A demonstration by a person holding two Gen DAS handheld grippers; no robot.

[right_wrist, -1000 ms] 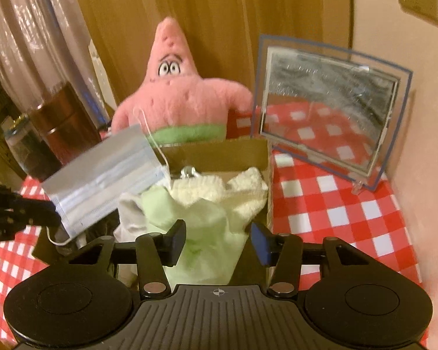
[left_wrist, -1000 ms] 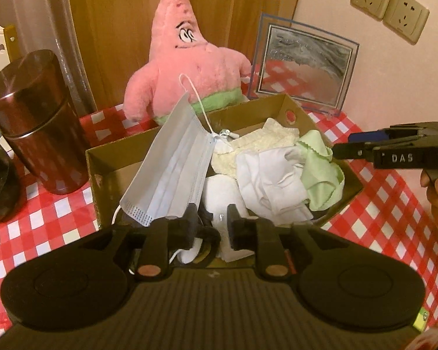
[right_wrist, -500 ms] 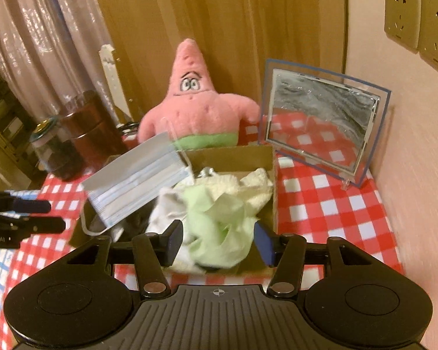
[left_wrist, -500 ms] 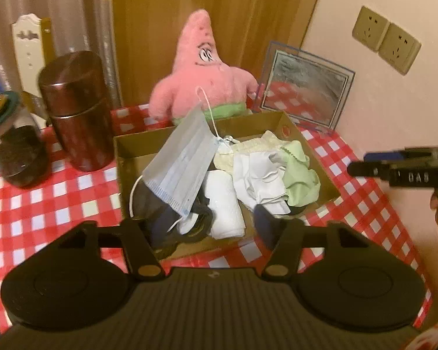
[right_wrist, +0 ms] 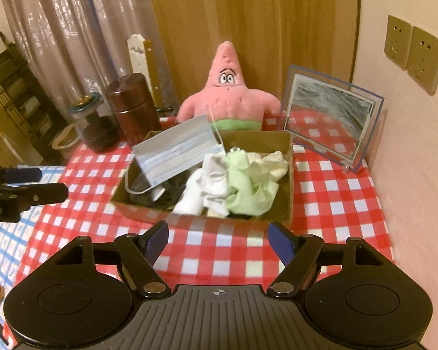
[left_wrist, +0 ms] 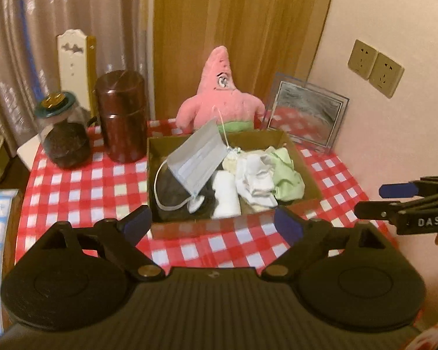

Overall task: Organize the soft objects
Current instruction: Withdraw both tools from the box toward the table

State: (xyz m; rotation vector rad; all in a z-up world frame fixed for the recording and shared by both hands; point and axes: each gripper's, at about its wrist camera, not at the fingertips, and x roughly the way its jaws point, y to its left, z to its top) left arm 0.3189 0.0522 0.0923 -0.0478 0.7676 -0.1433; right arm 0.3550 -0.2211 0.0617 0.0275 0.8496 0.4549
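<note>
Left wrist: face mask point(left_wrist: 198, 157) propped in cardboard box point(left_wrist: 302, 165)

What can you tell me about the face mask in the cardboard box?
The pale blue pleated face mask looks like thin non-woven fabric with white elastic ear loops. It stands tilted on its edge at the left side of the shallow brown cardboard box, leaning over dark items beneath it. One loop sticks up in front of the pink star plush toy; the other hangs low. Neither tool touches it.
</note>
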